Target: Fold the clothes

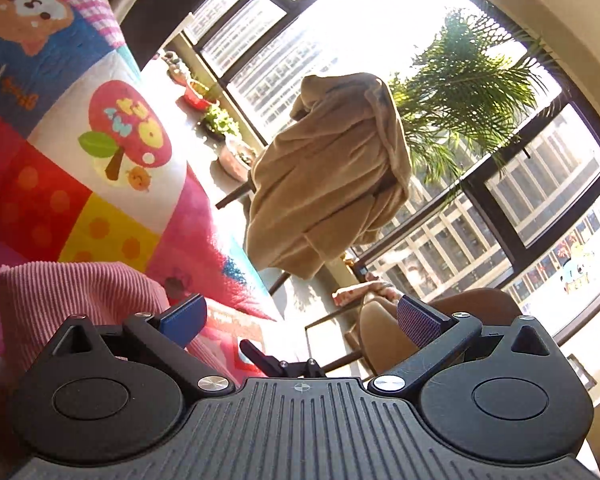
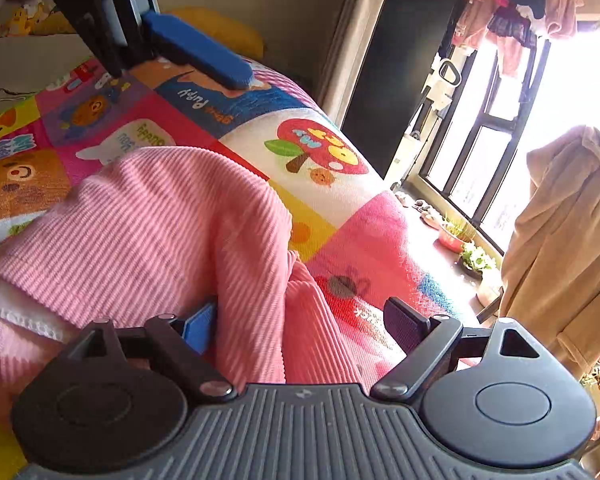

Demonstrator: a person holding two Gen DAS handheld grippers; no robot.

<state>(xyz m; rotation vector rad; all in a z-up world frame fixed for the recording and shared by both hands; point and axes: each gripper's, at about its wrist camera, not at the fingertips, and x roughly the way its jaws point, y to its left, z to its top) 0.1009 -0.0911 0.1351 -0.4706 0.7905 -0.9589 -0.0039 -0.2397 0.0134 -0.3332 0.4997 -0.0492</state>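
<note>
Where it lies rumpled on the cartoon-patchwork quilt (image 2: 332,168), the pink ribbed knit garment (image 2: 160,232) humps into a soft mound with a white stitched hem at 9 o'clock. Its folds spill between the wide-spread blue-padded fingers of the right gripper (image 2: 300,328), which grip nothing. Also spread wide and empty, the left gripper (image 1: 300,320) has the ribbed cloth at 9 o'clock and a tan fleece robe (image 1: 332,168) hanging at 12 before sunlit windows.

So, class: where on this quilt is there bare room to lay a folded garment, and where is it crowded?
Free: the quilt around its apple-tree patch, beyond the pink ribbed garment, and the pink stretch toward the windowsill. Crowded: the near side under the garment, and the sill's plant pots.
</note>
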